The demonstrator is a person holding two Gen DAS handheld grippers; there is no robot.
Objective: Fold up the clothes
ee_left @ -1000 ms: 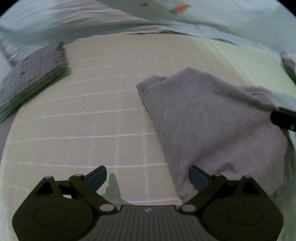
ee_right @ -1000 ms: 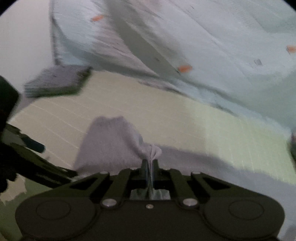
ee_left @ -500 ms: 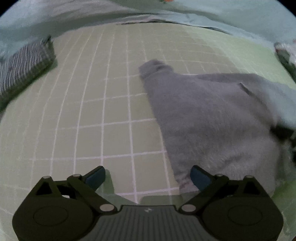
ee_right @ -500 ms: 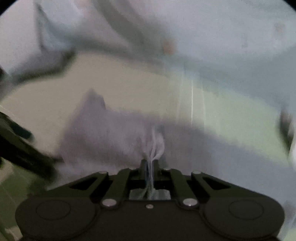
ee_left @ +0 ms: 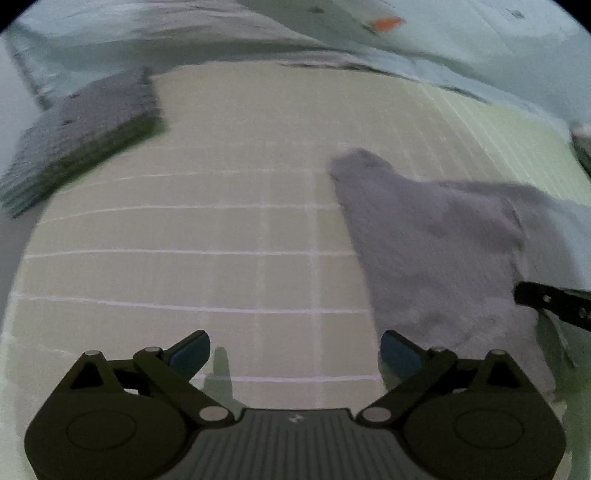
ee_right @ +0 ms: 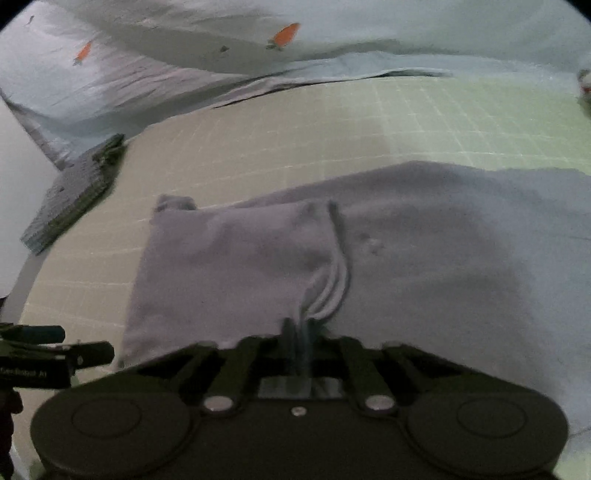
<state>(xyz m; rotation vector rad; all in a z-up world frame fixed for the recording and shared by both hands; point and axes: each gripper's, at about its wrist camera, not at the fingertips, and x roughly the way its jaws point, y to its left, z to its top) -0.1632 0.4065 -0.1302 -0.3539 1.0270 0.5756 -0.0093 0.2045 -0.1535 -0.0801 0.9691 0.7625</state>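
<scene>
A grey fleece garment [ee_left: 436, 251] lies on the green grid mat [ee_left: 207, 229], right of centre in the left wrist view. In the right wrist view the garment [ee_right: 236, 266] has one part folded over onto the rest. My right gripper [ee_right: 301, 332] is shut on a bunched edge of the garment, low over it. My left gripper [ee_left: 295, 350] is open and empty above the bare mat, just left of the garment's near edge. The right gripper's tip shows in the left wrist view [ee_left: 554, 306].
A folded striped grey garment [ee_left: 81, 129] lies at the mat's far left corner; it also shows in the right wrist view [ee_right: 74, 192]. Pale blue bedding with orange carrot prints [ee_right: 284, 35] lies behind the mat.
My right gripper has come down with the pinched edge, laying the fold over the garment. The left gripper has stayed open over the mat, with its view shifting a little.
</scene>
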